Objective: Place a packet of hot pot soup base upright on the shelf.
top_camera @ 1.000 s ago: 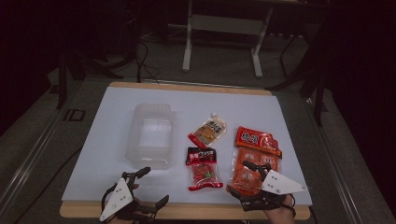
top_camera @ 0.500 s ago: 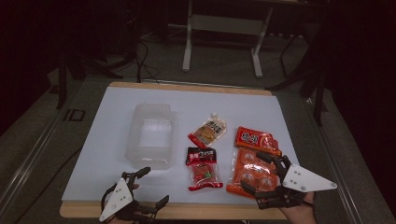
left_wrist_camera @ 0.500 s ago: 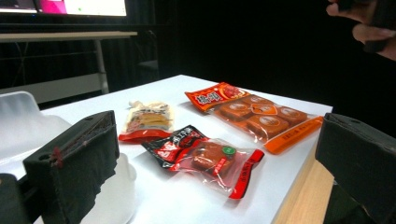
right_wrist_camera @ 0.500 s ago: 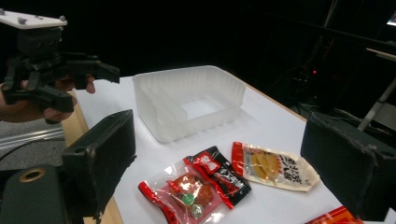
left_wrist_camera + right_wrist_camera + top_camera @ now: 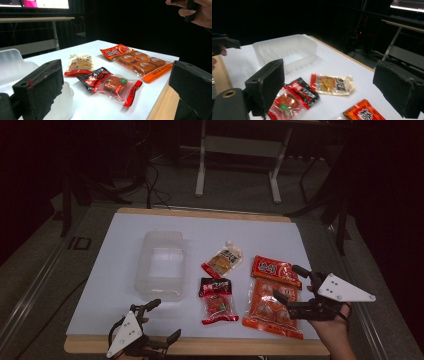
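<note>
Orange snack pack (image 5: 274, 305) lies right of the clear tub (image 5: 161, 264); right gripper (image 5: 295, 290) hovers above it, jaws spread, empty. Slick film risks slipping.

This looks like a lab or recording studio set up for filming handling work. A wooden bench (image 5: 200, 346) topped with a plain white sheet (image 5: 150, 225) stands alone on grey carpet (image 5: 45, 270), and everything around it is dark. Cables (image 5: 150, 185) trail across the floor behind it. A white metal frame (image 5: 237, 145) of another desk stands beyond, and lit monitors (image 5: 37, 3) glow at the edge of the room.
</note>
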Demonstrator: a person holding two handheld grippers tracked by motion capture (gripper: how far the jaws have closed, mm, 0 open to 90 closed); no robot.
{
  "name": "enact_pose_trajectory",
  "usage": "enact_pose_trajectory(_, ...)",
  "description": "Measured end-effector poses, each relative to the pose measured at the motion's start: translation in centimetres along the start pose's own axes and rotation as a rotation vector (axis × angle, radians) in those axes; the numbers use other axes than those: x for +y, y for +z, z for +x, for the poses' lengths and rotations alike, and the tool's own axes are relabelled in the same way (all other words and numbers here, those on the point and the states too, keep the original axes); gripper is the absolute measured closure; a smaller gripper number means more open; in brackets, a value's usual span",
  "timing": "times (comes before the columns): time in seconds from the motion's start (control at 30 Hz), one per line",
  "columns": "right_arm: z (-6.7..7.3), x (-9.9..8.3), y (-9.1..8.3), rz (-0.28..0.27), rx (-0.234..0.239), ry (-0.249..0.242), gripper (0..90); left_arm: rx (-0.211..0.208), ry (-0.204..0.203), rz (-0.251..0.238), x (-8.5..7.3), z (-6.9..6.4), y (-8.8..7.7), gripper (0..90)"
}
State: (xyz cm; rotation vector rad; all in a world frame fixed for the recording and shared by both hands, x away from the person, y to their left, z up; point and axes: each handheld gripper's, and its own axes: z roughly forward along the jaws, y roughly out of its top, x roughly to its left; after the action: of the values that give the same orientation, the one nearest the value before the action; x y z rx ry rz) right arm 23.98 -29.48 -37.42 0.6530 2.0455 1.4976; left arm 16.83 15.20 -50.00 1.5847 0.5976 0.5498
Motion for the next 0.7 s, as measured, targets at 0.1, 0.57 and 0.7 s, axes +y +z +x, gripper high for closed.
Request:
enact_pose_trajectory(0.1,-1.1,-0.2,0.2,0.02,-0.028,0.002,10.2,-0.001,-0.003,0.002,0.0,0.0,0.1,0.1)
enact_pose_trajectory(0.57,-5.9,-2.7,1.7,0.101,-0.124,0.061,13.0,-0.007,-0.003,0.021,-0.2,0.0,0.3,0.1)
enact_pose_trajectory(0.7,-7.1,-3.7,2.2,0.126,-0.151,0.081,13.0,-0.007,-0.002,0.022,-0.2,0.0,0.3,0.1)
